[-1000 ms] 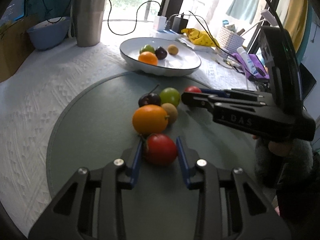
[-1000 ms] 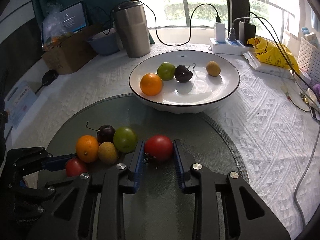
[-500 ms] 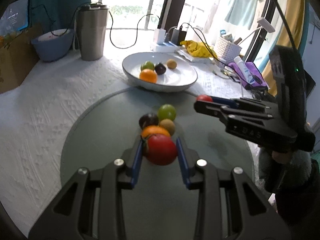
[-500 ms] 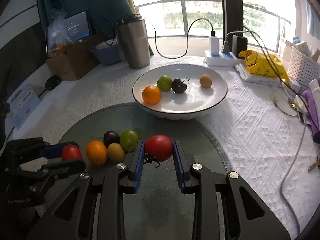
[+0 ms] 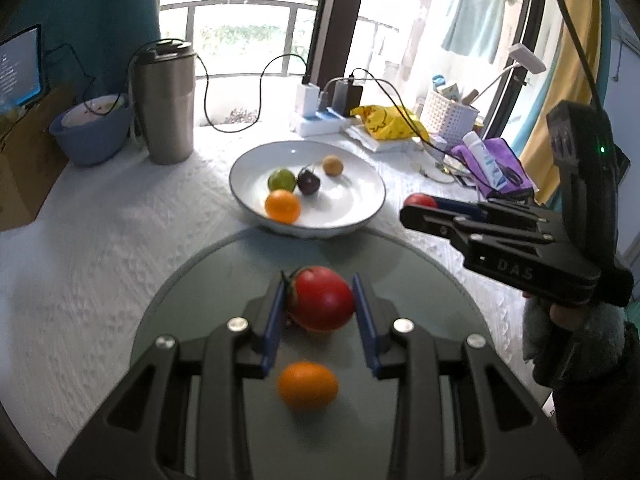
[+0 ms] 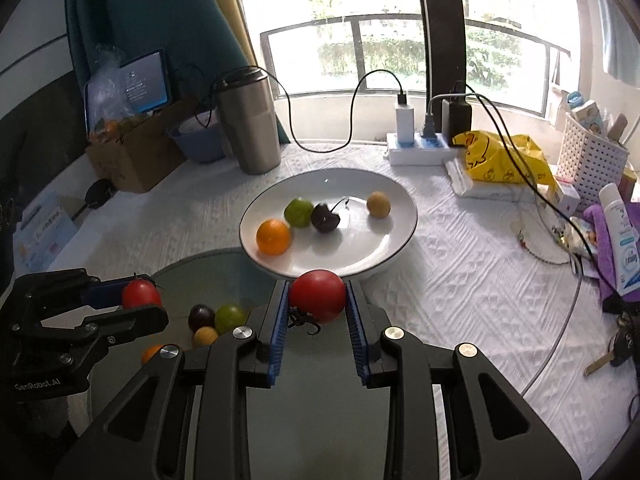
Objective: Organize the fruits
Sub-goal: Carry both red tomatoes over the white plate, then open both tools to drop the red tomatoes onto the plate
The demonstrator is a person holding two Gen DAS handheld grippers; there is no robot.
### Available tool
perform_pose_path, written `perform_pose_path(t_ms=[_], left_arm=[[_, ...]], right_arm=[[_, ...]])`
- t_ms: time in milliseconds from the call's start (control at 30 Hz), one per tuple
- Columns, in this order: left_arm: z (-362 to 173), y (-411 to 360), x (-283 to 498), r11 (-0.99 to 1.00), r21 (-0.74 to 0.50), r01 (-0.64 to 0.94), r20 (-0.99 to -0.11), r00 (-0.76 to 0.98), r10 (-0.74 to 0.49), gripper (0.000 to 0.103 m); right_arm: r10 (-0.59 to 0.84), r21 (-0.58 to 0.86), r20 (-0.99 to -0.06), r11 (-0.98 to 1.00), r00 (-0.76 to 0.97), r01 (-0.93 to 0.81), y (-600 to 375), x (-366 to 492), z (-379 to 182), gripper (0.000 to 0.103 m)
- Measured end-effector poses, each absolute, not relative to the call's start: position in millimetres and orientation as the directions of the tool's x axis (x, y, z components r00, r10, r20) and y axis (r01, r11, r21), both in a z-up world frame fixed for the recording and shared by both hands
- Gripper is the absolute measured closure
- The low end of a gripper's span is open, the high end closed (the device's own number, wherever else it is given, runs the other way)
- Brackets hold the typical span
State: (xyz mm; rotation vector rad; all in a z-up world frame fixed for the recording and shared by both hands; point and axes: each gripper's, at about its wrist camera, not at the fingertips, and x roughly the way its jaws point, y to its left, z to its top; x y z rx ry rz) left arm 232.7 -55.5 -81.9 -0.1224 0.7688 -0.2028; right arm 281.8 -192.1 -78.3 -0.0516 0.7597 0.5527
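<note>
Grippers each clamp a red tomato (image 5: 320, 300) | white bowl (image 6: 400, 236) ahead | tumbler (image 6: 250, 124) behind

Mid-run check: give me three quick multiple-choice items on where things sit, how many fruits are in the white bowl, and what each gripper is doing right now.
1. Where is the steel tumbler?
A. Behind the white bowl, towards the window
B. On the round grey mat
C. Inside the white basket

2. How many fruits lie in the white bowl?
A. Two
B. Four
C. Six

3. What is the state of the two grippers?
A. Both open and empty
B. Only the left holds a fruit
C. Each is shut on a red tomato

Answers:
1 A, it stands beyond the bowl on the white cloth.
2 B, an orange, a green fruit, a dark cherry and a tan fruit.
3 C, the left gripper clamps the left tomato, the right gripper the right tomato.
</note>
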Motion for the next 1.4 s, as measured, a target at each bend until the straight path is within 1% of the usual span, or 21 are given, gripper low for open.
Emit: perform_pose_path(t_ms=[367, 700, 967, 1133, 1200, 1233, 1267, 1300, 1400], left_arm=[[-78.5, -59.8, 278.6, 0.972, -0.184, 0.148, -0.673, 0.702, -0.235, 0.069], [-96.6, -75.1, 331.3, 0.966, -0.200, 0.165, -0.699, 0.666, -0.259, 0.069], [-107.2, -75.9, 350.5, 0.964, -0.212, 0.162, -0.729, 0.631, -0.266, 0.068], [-105.1, -72.7, 355.1, 0.963, -0.219, 0.157, -0.727, 0.632, -0.268, 0.067], [-103.7, -71.6, 354.6, 0.962, -0.223, 0.157, -0.725, 0.633, -0.272, 0.060], [-102.8, -70.7, 354.0, 0.961, -0.230, 0.156, -0.723, 0.633, -0.276, 0.060], [-102.2, -69.7, 353.3, 0.959, -0.237, 0.154, -0.721, 0.634, -0.280, 0.060], [-100.6, -68.1, 351.4, 0.959, -0.242, 0.149, -0.718, 0.638, -0.280, 0.060], [-95.4, -64.5, 346.5, 0.960, -0.241, 0.144, -0.709, 0.649, -0.276, 0.060]], right_arm=[[0.460, 0.162, -0.668, 0.857, 0.584, -0.490, -195.8, 317.1, -81.3, 0.073], [0.473, 0.181, -0.680, 0.849, 0.561, -0.497, -192.7, 347.3, -96.9, 0.073], [0.470, 0.187, -0.687, 0.851, 0.554, -0.490, -193.6, 361.8, -105.6, 0.073], [0.463, 0.189, -0.687, 0.858, 0.560, -0.478, -195.3, 364.7, -107.4, 0.073], [0.455, 0.185, -0.687, 0.864, 0.566, -0.469, -196.6, 365.2, -106.5, 0.073], [0.450, 0.183, -0.687, 0.867, 0.570, -0.464, -197.0, 365.2, -106.1, 0.069], [0.445, 0.181, -0.688, 0.870, 0.573, -0.459, -197.5, 365.1, -105.4, 0.062], [0.443, 0.180, -0.687, 0.872, 0.576, -0.455, -197.9, 364.4, -104.5, 0.060], [0.439, 0.174, -0.683, 0.874, 0.584, -0.453, -198.0, 360.8, -100.4, 0.060]])
